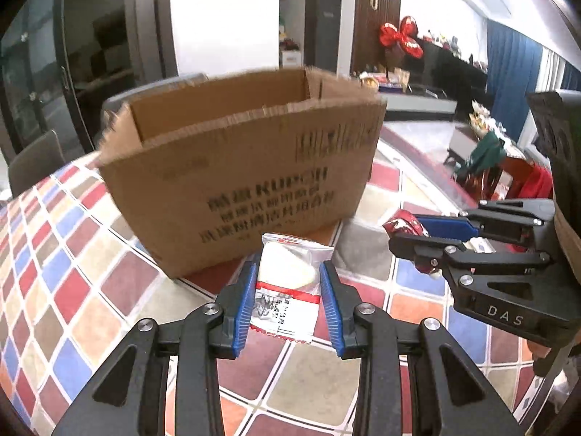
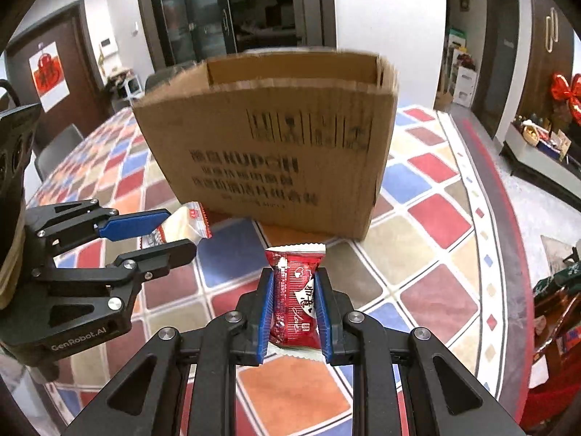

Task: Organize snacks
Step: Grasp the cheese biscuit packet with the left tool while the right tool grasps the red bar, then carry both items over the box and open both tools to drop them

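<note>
An open cardboard box [image 1: 247, 167] with black print stands on the tiled table, also in the right wrist view [image 2: 276, 145]. My left gripper [image 1: 287, 272] is shut on a white snack packet [image 1: 287, 283] with a red stripe, held above the table just in front of the box. It also shows in the right wrist view [image 2: 170, 229] with the white packet [image 2: 185, 223]. My right gripper [image 2: 293, 279] is shut on a red snack packet [image 2: 296, 294], held beside the left one. It shows in the left wrist view [image 1: 410, 234] with the red packet [image 1: 405, 225].
The table [image 1: 90, 290] carries a cloth of red, blue and beige tiles. A grey chair [image 1: 32, 167] stands at the far left. A low cabinet with red bows [image 1: 403, 34] and gift items stands beyond the table on the right.
</note>
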Available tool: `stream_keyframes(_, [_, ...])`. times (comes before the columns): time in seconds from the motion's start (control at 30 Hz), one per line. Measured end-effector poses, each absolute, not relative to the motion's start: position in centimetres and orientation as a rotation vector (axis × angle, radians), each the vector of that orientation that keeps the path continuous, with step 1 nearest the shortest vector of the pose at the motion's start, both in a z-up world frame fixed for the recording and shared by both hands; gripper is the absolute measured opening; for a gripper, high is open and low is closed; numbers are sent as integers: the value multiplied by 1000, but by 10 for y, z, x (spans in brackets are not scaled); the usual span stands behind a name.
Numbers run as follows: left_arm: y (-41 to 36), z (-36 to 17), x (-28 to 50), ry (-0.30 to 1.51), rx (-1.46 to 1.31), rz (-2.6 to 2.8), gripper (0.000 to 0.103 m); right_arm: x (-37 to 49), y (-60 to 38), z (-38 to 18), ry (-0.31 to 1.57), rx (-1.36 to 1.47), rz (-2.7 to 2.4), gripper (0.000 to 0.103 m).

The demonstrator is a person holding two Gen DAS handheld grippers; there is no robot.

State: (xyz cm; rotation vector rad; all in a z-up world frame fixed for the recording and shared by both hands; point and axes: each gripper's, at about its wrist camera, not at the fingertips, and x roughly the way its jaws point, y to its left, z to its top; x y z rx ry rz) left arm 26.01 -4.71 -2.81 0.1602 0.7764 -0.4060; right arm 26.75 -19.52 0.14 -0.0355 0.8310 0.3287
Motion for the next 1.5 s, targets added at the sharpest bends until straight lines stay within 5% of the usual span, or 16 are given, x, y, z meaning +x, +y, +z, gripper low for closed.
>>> stream_keyframes(0.8, [-23,85,239,476,112,-323,35,245,-187,112,548,-11,322,23])
stream_keyframes(1.5, [-17,102,319,583,111,-335,35,325,-184,127,653,-23,281,23])
